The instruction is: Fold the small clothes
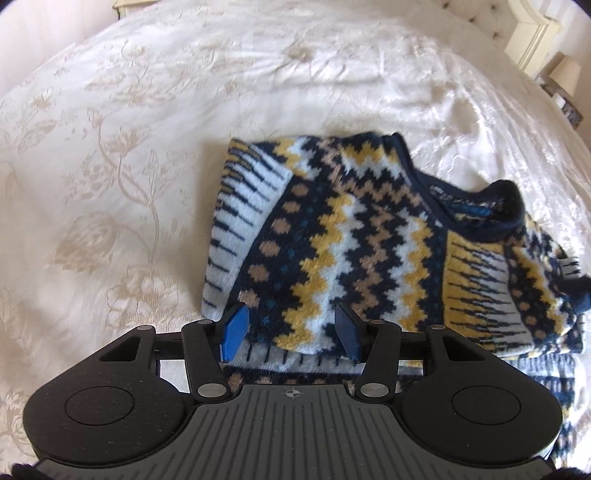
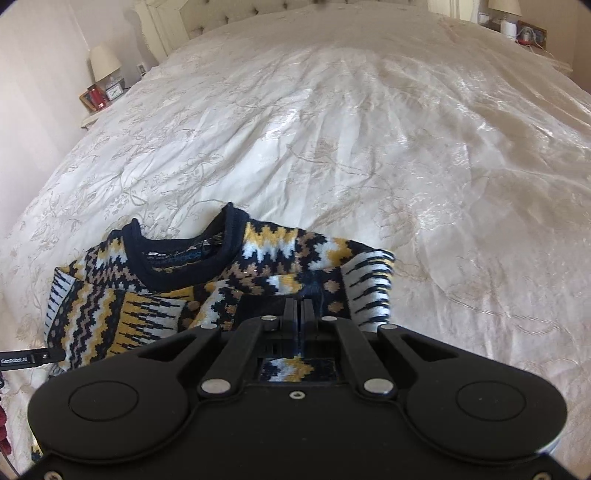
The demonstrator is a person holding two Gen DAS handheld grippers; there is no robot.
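Your left tongs (image 1: 291, 328) hover spread wide over the patterned knit sweater (image 1: 369, 236) on the bed (image 1: 110, 147); your right tongs (image 2: 299, 308) are pinched closed on its fabric below the navy collar (image 2: 177, 273).

A navy, yellow and white patterned knit sweater (image 1: 354, 236) lies partly folded, collar up.

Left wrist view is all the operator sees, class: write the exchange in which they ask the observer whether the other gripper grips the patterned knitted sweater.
Operator: Is the right gripper holding anything?
Observer: Yes. The right gripper is shut on a fold of the navy, yellow and white patterned knitted sweater.
Operator: Which part?
Observer: Below the navy ribbed collar, on the sweater's right half.
Operator: What lies beyond the sweater there?
Observer: Only cream embroidered bedspread, up to a tufted headboard.
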